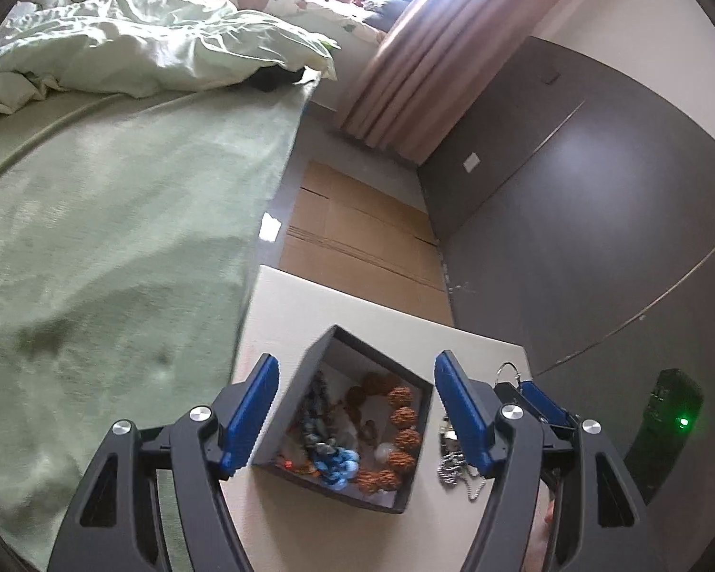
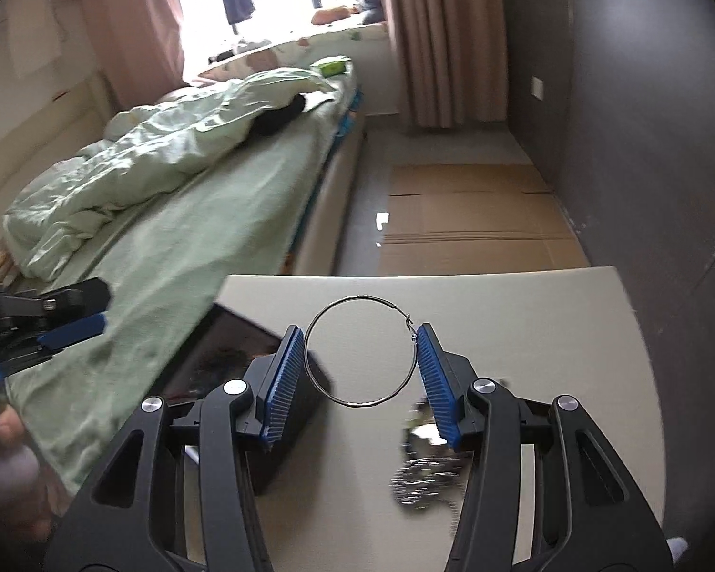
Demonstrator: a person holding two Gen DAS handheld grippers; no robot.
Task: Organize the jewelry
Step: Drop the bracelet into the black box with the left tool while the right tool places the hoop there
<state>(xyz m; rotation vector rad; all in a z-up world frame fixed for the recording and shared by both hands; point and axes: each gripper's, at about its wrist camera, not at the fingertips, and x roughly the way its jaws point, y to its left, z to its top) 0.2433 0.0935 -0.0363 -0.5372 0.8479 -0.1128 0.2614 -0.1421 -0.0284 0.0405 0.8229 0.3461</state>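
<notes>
Right gripper (image 2: 361,364) is clamped across a thin hoop (image 2: 361,350), held above the table (image 2: 524,314) just beside the box (image 1: 343,424). Left gripper (image 1: 357,417), jaws apart, straddles the box, which holds beads (image 1: 400,443). Hoop judged light, springy, easily bent; grip the wire sides gently. Chain (image 2: 424,476) lies loose on the table.

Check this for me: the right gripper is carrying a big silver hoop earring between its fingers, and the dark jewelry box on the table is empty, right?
One thing is wrong: the jewelry box is not empty. The left wrist view shows beaded bracelets in it, brown seed beads and blue ones. The rest holds: in the right wrist view the hoop earring spans the right gripper.
</notes>
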